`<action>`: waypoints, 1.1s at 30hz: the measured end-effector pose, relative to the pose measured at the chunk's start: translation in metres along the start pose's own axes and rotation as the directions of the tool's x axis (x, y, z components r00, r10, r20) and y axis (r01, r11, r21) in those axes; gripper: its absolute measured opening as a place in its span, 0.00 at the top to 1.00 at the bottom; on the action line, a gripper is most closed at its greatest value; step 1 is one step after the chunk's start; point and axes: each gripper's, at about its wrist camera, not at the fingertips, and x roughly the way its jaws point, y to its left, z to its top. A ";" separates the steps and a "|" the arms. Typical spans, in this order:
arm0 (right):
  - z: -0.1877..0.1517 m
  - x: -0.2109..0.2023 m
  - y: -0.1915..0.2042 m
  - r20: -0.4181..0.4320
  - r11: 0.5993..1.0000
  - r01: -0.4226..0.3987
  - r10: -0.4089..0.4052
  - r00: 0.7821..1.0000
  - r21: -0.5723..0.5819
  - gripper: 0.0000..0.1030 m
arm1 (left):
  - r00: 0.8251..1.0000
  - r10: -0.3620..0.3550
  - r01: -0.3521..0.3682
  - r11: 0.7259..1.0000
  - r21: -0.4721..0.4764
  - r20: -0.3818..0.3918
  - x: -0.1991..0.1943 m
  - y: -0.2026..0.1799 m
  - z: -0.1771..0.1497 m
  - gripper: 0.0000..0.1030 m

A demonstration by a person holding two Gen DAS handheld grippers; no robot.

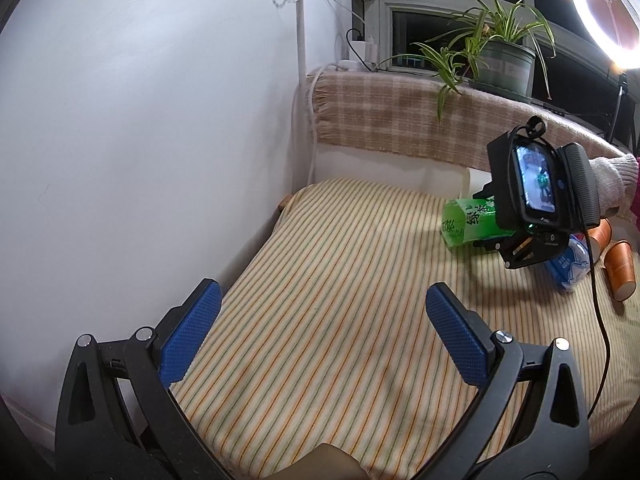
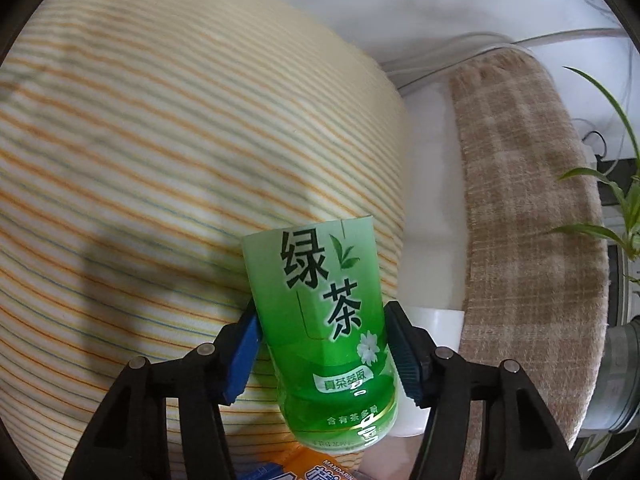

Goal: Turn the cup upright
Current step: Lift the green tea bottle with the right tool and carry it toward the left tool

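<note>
Gripping: right gripper (image 2: 320, 354) is clamped on the green cup (image 2: 320, 320), one blue pad on each side wall.
Cup look: translucent green, Chinese lettering, leaf and flower print.
Cup place: between the jaws, above the striped cloth (image 2: 140, 160).
Left gripper (image 1: 320, 336): spread wide, holding nothing, green cup (image 1: 466, 226) far right.
</note>
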 end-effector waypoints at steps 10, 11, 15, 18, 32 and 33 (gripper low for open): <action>0.008 -0.040 -0.018 0.146 0.976 -0.086 0.057 0.988 0.198 0.41 | 1.000 0.006 -0.006 1.000 -0.003 0.029 -0.013 0.003 0.000 0.00; 0.008 -0.045 -0.019 0.165 0.970 -0.098 0.062 0.984 0.221 0.41 | 0.999 0.006 -0.005 1.000 -0.003 0.032 -0.015 0.003 -0.001 0.00; 0.004 -0.073 -0.024 0.253 0.934 -0.165 0.084 0.964 0.318 0.41 | 0.999 -0.003 0.004 1.000 -0.004 0.046 -0.021 0.003 -0.001 0.00; -0.004 -0.097 -0.024 0.330 0.880 -0.231 0.091 0.940 0.415 0.41 | 0.998 -0.015 0.015 1.000 -0.004 0.058 -0.028 0.001 -0.001 0.00; -0.090 -0.176 0.019 0.543 0.361 -0.529 0.070 0.837 0.768 0.41 | 0.987 -0.154 0.153 0.988 0.026 0.049 -0.045 -0.021 -0.001 0.00; -0.100 -0.177 0.024 0.549 0.304 -0.542 0.069 0.833 0.784 0.41 | 0.985 -0.169 0.168 0.985 0.025 0.040 -0.045 -0.023 -0.002 0.00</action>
